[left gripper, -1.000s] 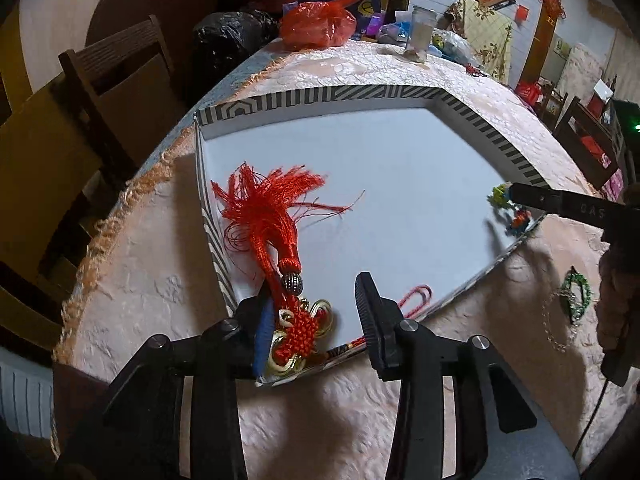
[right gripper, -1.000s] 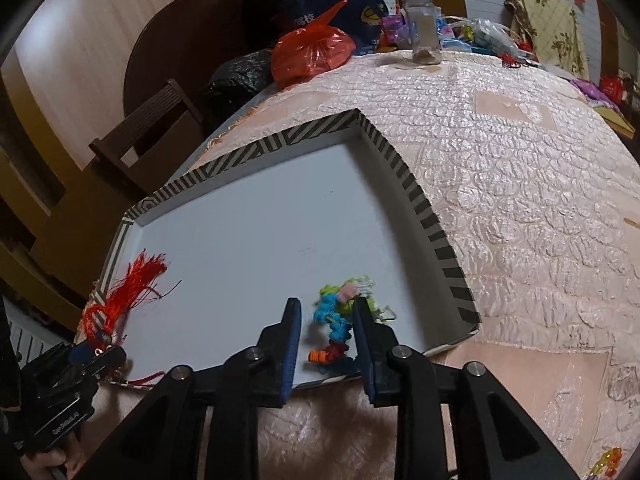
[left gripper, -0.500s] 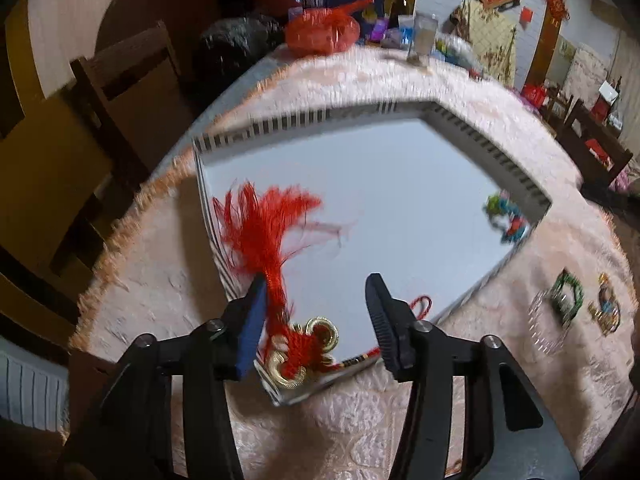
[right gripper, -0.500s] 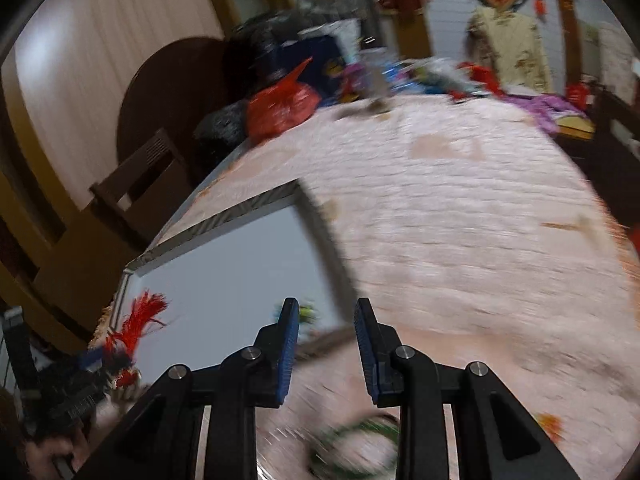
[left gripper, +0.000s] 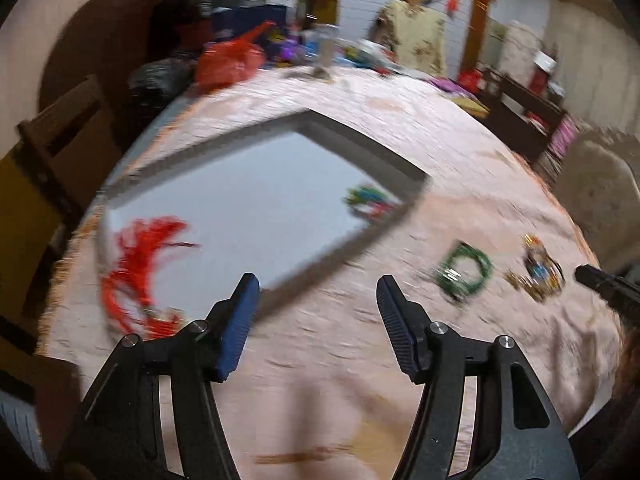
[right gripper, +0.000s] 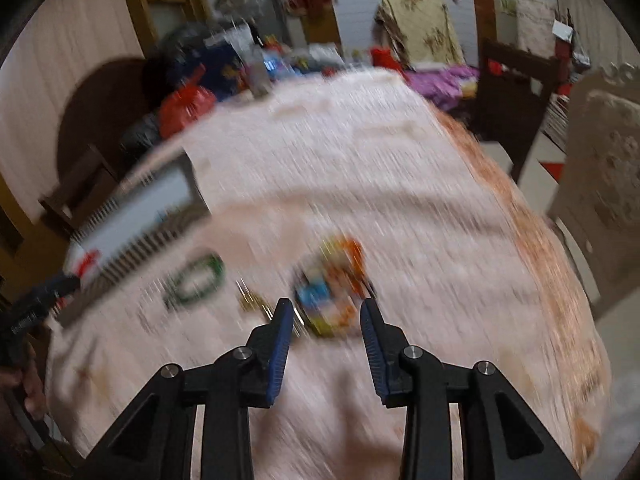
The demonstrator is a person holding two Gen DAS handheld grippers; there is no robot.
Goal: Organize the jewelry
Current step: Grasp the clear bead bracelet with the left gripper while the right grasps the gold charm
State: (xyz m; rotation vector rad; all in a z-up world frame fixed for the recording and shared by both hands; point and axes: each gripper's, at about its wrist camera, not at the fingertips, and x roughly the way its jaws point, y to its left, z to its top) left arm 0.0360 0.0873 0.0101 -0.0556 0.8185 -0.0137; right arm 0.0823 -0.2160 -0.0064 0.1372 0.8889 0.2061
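Cluttered dining room; table under pale pink cloth (left gripper: pixel 360 360).
Tray (left gripper: pixel 248 184): shallow, striped rim, on the cloth. Holds red tassel (left gripper: pixel 140 256) at its left end and colourful bracelet (left gripper: pixel 370 202) at its right corner, seemingly already sorted.
Green bracelet (left gripper: pixel 464 270) and multicolour piece (right gripper: pixel 332 292): loose on the cloth, outside the tray, probably awaiting pickup.
Left gripper (left gripper: pixel 316 300): wide, empty, above the cloth near the tray edge.
Right gripper (right gripper: pixel 324 320): parted, empty, framing the multicolour piece, likely the next grab.
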